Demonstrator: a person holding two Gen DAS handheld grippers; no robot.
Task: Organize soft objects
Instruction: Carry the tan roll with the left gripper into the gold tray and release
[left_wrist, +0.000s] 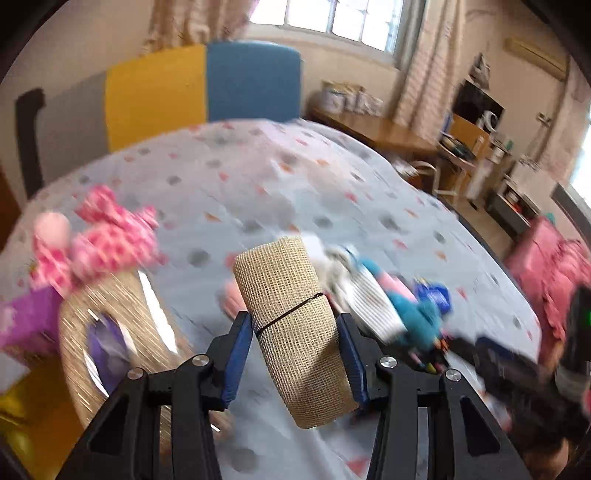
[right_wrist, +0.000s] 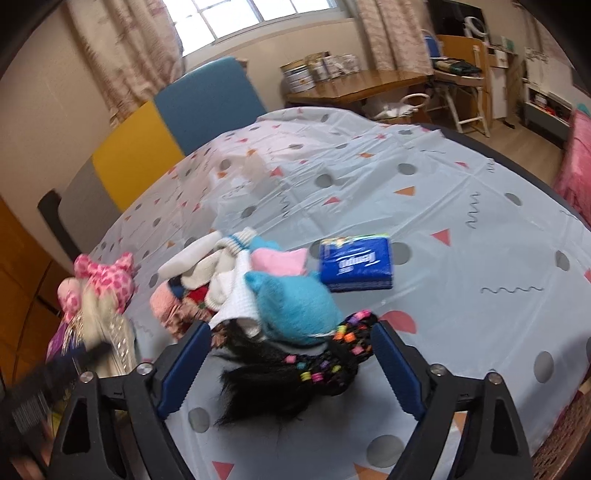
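My left gripper (left_wrist: 293, 325) is shut on a tan burlap roll (left_wrist: 291, 295) tied with a thin black band, held above the table. Beyond it, blurred, lies a heap of socks (left_wrist: 373, 295). In the right wrist view that heap shows white socks (right_wrist: 221, 269), a pink sock (right_wrist: 280, 260) and a fuzzy blue sock (right_wrist: 295, 302). My right gripper (right_wrist: 291, 332) stands open low over the table. A black furry piece with coloured beads (right_wrist: 295, 373) lies between its jaws, and the pads do not press on it.
A blue tissue pack (right_wrist: 356, 264) lies behind the heap. A pink spotted plush toy (right_wrist: 105, 280) sits at the left by a woven basket (left_wrist: 122, 306) and a purple box (left_wrist: 26, 325). Yellow (left_wrist: 155, 92) and blue (left_wrist: 255, 81) chair backs stand past the cloth-covered table (right_wrist: 461, 206).
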